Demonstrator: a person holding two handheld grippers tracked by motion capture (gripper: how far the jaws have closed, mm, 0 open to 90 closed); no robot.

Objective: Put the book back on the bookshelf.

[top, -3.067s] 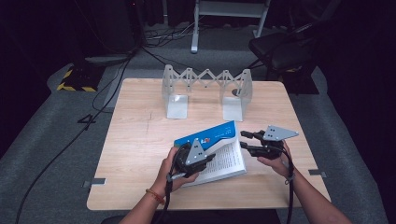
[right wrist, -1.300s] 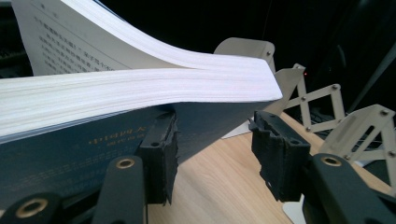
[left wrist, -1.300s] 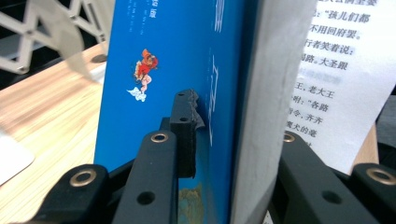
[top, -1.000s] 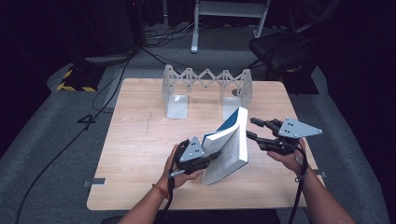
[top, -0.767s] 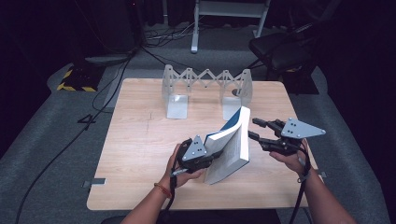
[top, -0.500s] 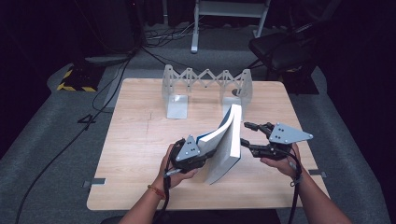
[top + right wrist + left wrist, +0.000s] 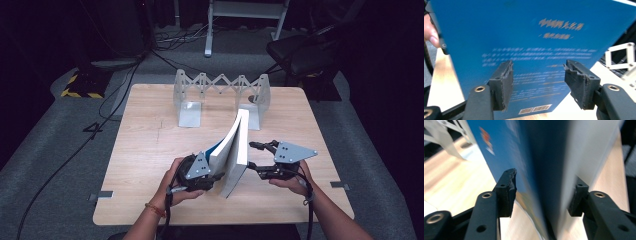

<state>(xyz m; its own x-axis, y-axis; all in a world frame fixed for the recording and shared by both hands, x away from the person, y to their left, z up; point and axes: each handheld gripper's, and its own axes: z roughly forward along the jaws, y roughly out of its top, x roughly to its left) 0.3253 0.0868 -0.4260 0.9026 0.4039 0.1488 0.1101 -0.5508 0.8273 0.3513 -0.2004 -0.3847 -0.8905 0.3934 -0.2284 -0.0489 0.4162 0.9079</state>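
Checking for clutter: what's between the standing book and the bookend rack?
Bare tabletop in the high view; the book leans toward the rack.

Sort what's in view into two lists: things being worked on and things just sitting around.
In use:
- blue book, held up on edge
- left gripper, jaws astride the book's edge
- right gripper, open, facing the cover

Lying about:
- metal folding rack at the table's far side
- chair beyond

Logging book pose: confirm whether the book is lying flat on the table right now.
No, the book stands tilted on its lower edge on the table, between the left tongs and right tongs.
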